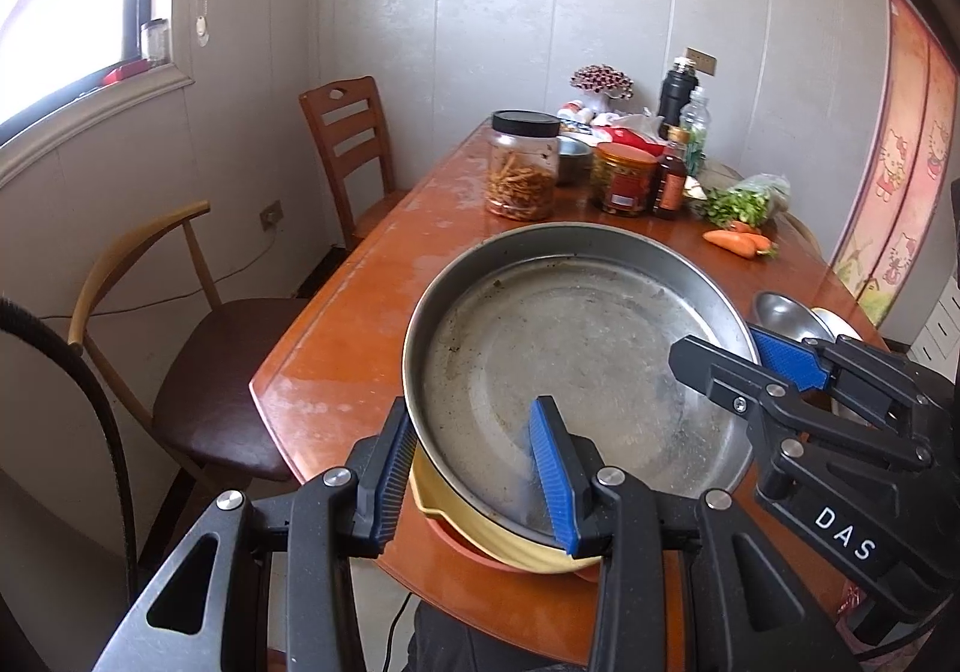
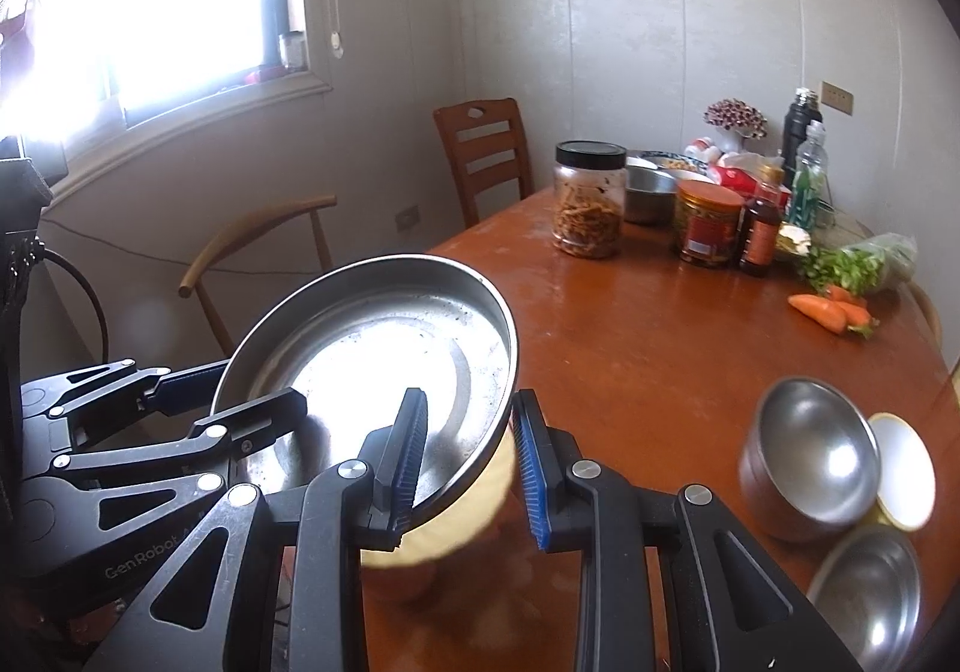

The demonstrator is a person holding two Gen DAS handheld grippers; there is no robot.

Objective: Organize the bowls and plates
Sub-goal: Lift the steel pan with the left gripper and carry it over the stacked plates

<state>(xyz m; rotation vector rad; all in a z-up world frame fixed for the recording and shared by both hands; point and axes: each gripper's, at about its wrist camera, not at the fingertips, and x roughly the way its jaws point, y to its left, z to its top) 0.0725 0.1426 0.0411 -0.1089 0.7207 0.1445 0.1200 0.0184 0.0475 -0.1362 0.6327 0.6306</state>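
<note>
Your left gripper (image 1: 477, 477) straddles the near-left rim of the steel pan (image 1: 576, 360): one blue pad outside the wall, the other inside on the pan floor. Fingers are set apart around the rim; whether they actually pinch it cannot be told.

Your right gripper (image 2: 468, 468) straddles the opposite rim of the same pan (image 2: 372, 372), one pad inside and one outside. Its fingers stand visibly apart, with a gap between the outer pad and the pan wall.

The pan sits on top of a yellow bowl (image 1: 510, 543), which rests in turn on an orange-red dish (image 1: 462, 546) at the near edge of the table (image 1: 372, 324). From the right wrist view the pan looks tilted, its right side lower, over the yellow bowl (image 2: 456, 504).

Right of the pan, near the same table edge: two steel bowls (image 2: 810, 462) and (image 2: 870, 594), the first lying on its side, with a pale dish (image 2: 906, 474) just behind it.

Beyond the pan, well apart from it: a black-lidded jar (image 1: 523, 165), a red-lidded jar (image 1: 624, 179), a brown bottle (image 1: 672, 174), greens (image 1: 741, 204) and carrots (image 1: 735, 241).
</note>
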